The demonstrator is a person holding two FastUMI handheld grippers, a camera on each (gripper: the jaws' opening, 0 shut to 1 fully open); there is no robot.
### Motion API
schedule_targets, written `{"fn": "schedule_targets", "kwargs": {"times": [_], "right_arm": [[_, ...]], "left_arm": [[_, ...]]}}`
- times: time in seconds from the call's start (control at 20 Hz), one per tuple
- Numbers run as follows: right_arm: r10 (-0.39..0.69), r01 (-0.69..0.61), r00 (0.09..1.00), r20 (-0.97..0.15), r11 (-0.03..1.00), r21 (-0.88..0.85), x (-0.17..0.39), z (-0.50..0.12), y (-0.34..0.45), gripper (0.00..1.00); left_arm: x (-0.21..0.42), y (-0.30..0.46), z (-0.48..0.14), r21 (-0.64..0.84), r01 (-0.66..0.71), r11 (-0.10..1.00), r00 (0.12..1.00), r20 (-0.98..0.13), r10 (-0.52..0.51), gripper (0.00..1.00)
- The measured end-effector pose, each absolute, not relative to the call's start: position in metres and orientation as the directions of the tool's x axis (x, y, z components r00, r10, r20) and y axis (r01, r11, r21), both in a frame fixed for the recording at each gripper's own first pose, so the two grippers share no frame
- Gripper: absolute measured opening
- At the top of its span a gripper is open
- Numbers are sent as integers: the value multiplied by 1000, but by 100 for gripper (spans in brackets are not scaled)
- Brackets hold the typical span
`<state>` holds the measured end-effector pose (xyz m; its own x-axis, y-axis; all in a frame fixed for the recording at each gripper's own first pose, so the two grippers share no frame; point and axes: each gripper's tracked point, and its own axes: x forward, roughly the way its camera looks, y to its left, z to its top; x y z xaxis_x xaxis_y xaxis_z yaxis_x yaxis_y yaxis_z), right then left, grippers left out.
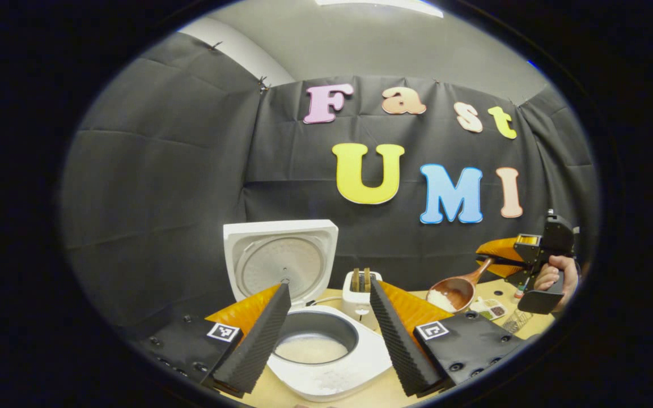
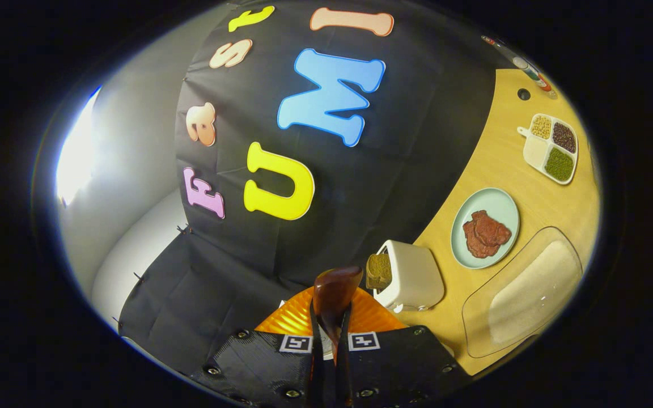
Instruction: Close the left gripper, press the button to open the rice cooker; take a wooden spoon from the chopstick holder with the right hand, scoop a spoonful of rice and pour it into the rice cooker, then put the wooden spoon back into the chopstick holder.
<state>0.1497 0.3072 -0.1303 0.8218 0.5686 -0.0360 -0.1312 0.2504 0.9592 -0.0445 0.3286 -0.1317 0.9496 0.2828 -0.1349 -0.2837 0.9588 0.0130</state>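
Fingers of the left gripper (image 1: 329, 317) stand wide apart at the bottom of the left gripper view, framing the open rice cooker (image 1: 318, 340), its lid raised and pale rice inside. At right, the right gripper (image 1: 494, 262), held by a hand (image 1: 553, 277), carries the wooden spoon (image 1: 454, 292) holding rice. In the right gripper view its fingers (image 2: 316, 345) pinch the handle; the toaster (image 2: 414, 275), plate (image 2: 488, 198) and what may be a clear tray (image 2: 525, 294) lie lower right.

One rice cooker (image 1: 326, 340); one wooden spoon (image 1: 456, 290); one toaster (image 2: 412, 276); one plate (image 2: 494, 204); one divided dish (image 2: 537, 152); one clear tray (image 2: 553, 249).
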Motion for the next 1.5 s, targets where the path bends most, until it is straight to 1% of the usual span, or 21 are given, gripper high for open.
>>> {"fn": "schedule_targets", "kwargs": {"times": [0.15,0.2,0.3,0.35,0.4,0.5,0.75,0.8,0.95,1.05,1.15,1.2,1.35,1.4,1.5], "right_arm": [[592,-137,805,-35,243,960,156,-129,332,8],[599,-141,800,-34,243,960,158,-129,340,9],[616,-150,787,-33,243,958,160,-127,357,9],[624,-155,781,-32,244,957,161,-128,367,9],[634,-160,773,-34,246,956,164,-128,375,9],[651,-169,758,-40,254,952,169,-129,392,8],[687,-188,723,-73,297,936,177,-141,432,8],[690,-192,719,-81,309,931,178,-144,438,9],[701,-204,704,-117,357,912,180,-155,457,8],[710,-212,693,-127,369,905,182,-160,473,8],[720,-220,680,-136,378,899,182,-162,487,9],[725,-233,674,-144,394,889,183,-164,495,8],[737,-307,654,-169,463,832,183,-167,517,9],[746,-336,643,-173,477,812,182,-167,524,8],[760,-395,624,-181,507,766,178,-167,540,9]], "left_arm": [[-46,341,-141,1,-290,957,947,-145,287,97],[-46,344,-142,-3,-291,957,946,-146,288,99],[-49,353,-144,-2,-303,953,942,-151,299,97],[-51,358,-145,0,-312,950,939,-151,308,99],[-52,362,-146,-2,-319,948,937,-150,315,96],[-56,369,-147,-12,-337,941,931,-155,331,98],[-62,373,-144,-17,-345,938,929,-150,339,97],[-61,375,-143,-15,-345,938,929,-150,339,99],[-63,378,-141,-16,-345,939,929,-146,339,97],[-61,385,-139,-20,-350,937,928,-145,344,99],[-69,392,-145,-26,-361,932,922,-157,353,96],[-71,394,-147,-29,-369,929,919,-162,360,98],[-75,396,-150,-41,-385,922,913,-164,374,97],[-76,398,-153,-45,-387,921,912,-167,375,99],[-77,399,-152,-43,-389,920,910,-169,377,98]]}}
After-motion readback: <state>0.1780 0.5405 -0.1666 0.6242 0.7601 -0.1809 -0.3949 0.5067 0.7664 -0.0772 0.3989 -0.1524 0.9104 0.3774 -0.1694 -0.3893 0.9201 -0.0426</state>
